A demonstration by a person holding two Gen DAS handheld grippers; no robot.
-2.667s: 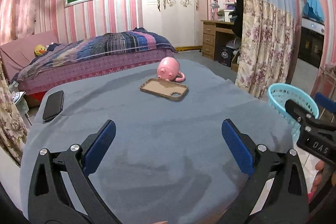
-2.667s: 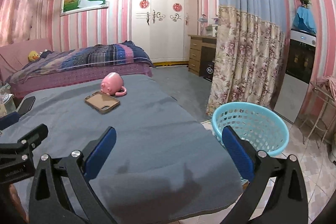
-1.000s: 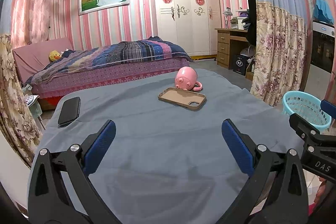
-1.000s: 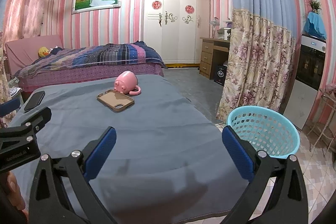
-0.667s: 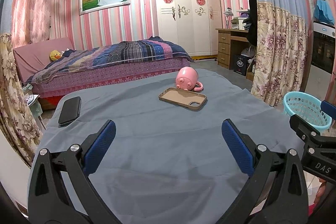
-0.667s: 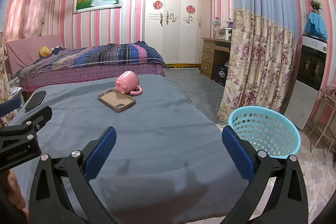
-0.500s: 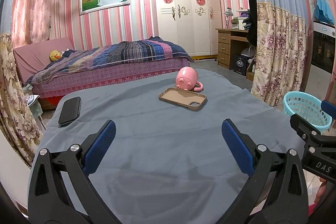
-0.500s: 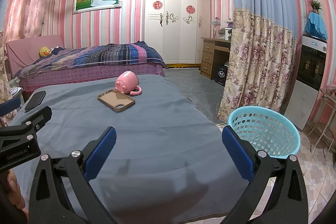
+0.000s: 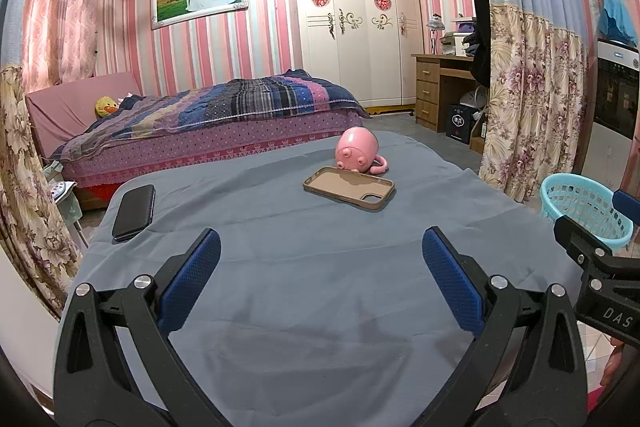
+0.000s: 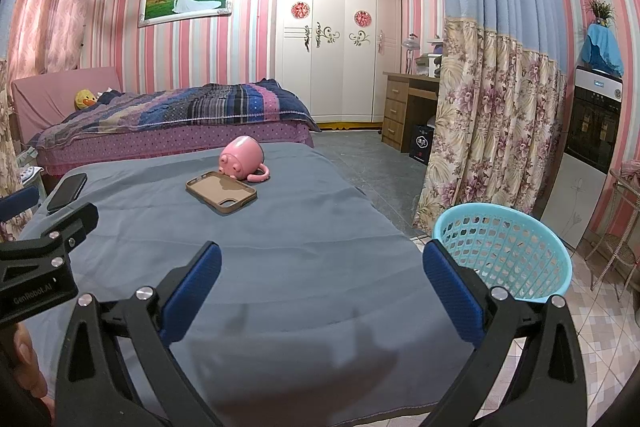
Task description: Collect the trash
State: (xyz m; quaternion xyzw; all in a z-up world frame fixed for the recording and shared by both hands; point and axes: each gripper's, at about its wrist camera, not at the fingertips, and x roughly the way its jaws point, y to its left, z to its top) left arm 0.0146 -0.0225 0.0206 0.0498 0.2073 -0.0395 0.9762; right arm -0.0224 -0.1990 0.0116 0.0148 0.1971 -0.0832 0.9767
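A light blue mesh basket [image 10: 505, 251] stands on the tiled floor right of the table; it also shows in the left wrist view [image 9: 580, 207]. My left gripper [image 9: 320, 267] is open and empty above the near part of the grey-blue tablecloth [image 9: 300, 239]. My right gripper [image 10: 320, 267] is open and empty over the table's near right corner, left of the basket. A pink mug [image 9: 357, 151] lies on its side beside a brown phone case [image 9: 349, 188] at the far middle. No trash shows on the table.
A black phone [image 9: 134, 212] lies at the table's left edge. A bed [image 9: 208, 119] stands beyond the table. Flowered curtains [image 10: 492, 131] hang at the right, with a wooden desk [image 10: 404, 107] behind. A white wardrobe [image 9: 352, 39] fills the back wall.
Both grippers have pulled back and risen slightly since the oldest frames, so more of the table and room shows. In the last second almost nothing has moved.
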